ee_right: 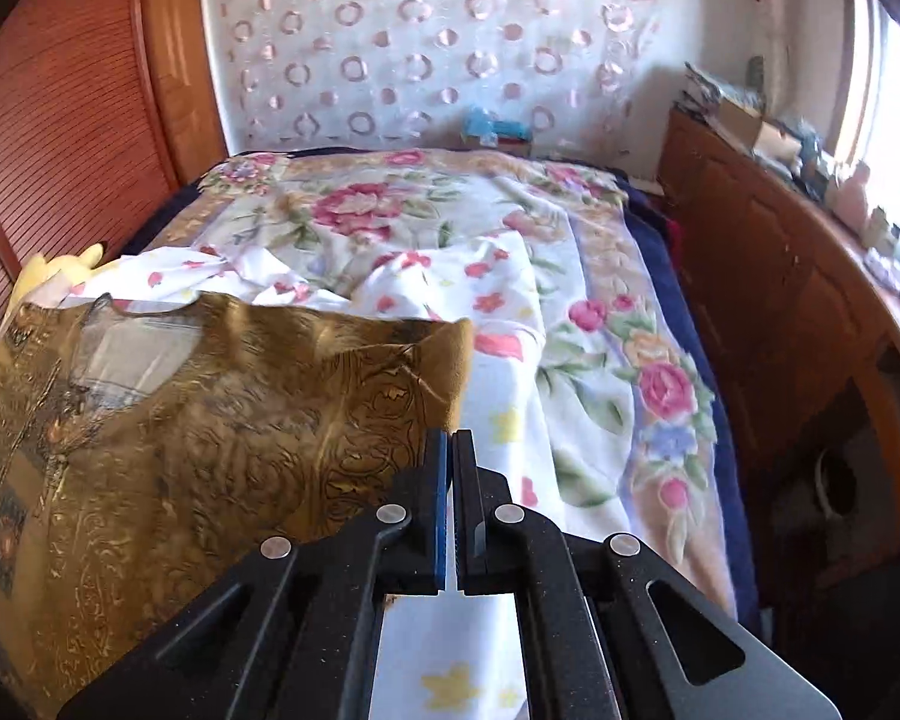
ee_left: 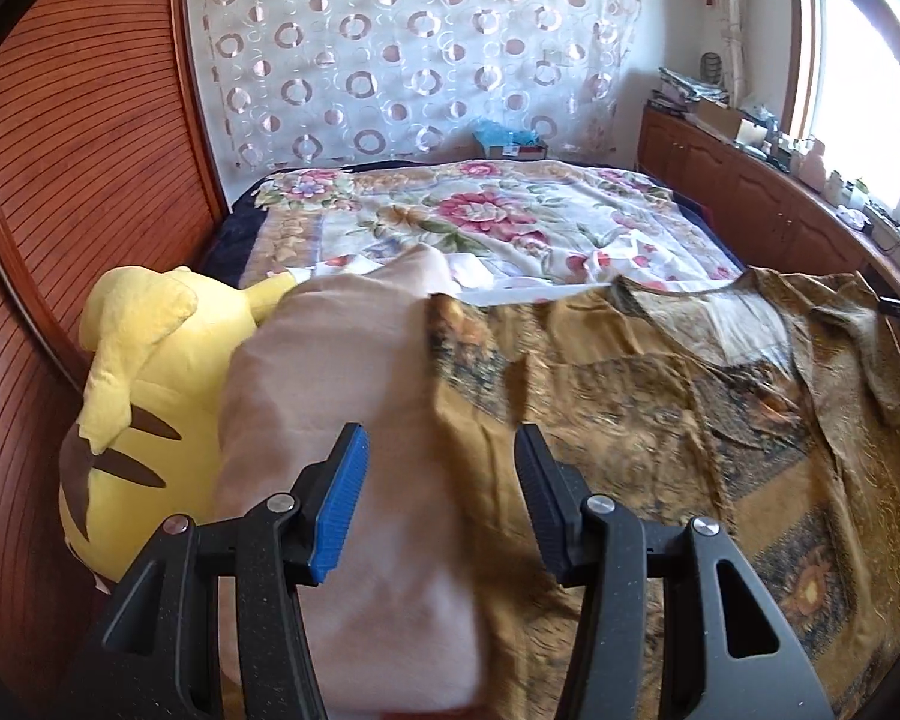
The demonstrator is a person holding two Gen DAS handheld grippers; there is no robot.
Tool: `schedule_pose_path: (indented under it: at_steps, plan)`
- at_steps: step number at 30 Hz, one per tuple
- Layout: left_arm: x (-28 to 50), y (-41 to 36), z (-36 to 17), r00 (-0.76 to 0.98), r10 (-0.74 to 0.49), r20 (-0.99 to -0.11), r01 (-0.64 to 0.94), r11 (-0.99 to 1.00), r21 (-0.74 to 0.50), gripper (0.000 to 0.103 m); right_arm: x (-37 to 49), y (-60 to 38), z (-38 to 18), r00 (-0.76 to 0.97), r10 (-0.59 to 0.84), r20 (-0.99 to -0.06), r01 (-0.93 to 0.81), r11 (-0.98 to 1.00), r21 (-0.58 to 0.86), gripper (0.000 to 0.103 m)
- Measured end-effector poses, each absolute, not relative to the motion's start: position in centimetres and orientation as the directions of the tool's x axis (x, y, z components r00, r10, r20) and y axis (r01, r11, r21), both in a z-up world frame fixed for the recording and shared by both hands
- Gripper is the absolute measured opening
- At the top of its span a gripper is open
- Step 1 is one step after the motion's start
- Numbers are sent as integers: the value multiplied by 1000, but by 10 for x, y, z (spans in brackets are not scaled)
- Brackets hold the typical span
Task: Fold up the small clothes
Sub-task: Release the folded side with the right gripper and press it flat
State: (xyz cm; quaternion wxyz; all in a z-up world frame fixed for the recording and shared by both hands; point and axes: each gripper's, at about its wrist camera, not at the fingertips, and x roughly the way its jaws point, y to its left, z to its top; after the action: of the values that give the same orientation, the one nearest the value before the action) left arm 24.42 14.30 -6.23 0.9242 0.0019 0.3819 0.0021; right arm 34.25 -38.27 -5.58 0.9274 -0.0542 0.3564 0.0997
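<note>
Golden garment (ee_right: 210, 420) | right gripper (ee_right: 450, 450) fingers clamped on its edge | left gripper (ee_left: 441, 462) fingers apart, angled down

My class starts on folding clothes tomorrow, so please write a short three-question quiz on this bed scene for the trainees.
1. True or false: the left hand-held gripper is clamped shut.
2. What lies left of the pink cloth? A: a teddy bear. B: a yellow plush toy. C: a pillow.
3. Which item meets the closed tips of the right hand-held gripper?

Key: 1 false, its jaws stand apart; 2 B; 3 the gold patterned garment, at its corner.
</note>
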Motion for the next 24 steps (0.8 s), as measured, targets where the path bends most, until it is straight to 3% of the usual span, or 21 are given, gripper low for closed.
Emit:
schedule_pose_path:
  at_steps: [7, 12, 15, 24]
  plan:
    - [271, 163, -72, 653, 2, -757, -4, 1000, -1, 52, 354, -383, -65, 708, 166, -686, -209, 978, 21, 3]
    - [282, 169, -71, 647, -96, -756, 32, 995, -100, 52, 372, -387, -72, 671, 169, -722, -209, 977, 35, 26]
    - [289, 164, -65, 656, -146, -740, 73, 989, -130, 52, 380, -388, -74, 669, 158, -726, -196, 980, 32, 28]
    - [318, 155, -69, 628, -124, -769, 77, 992, -98, 52, 387, -378, -78, 664, 160, -730, -206, 978, 27, 28]
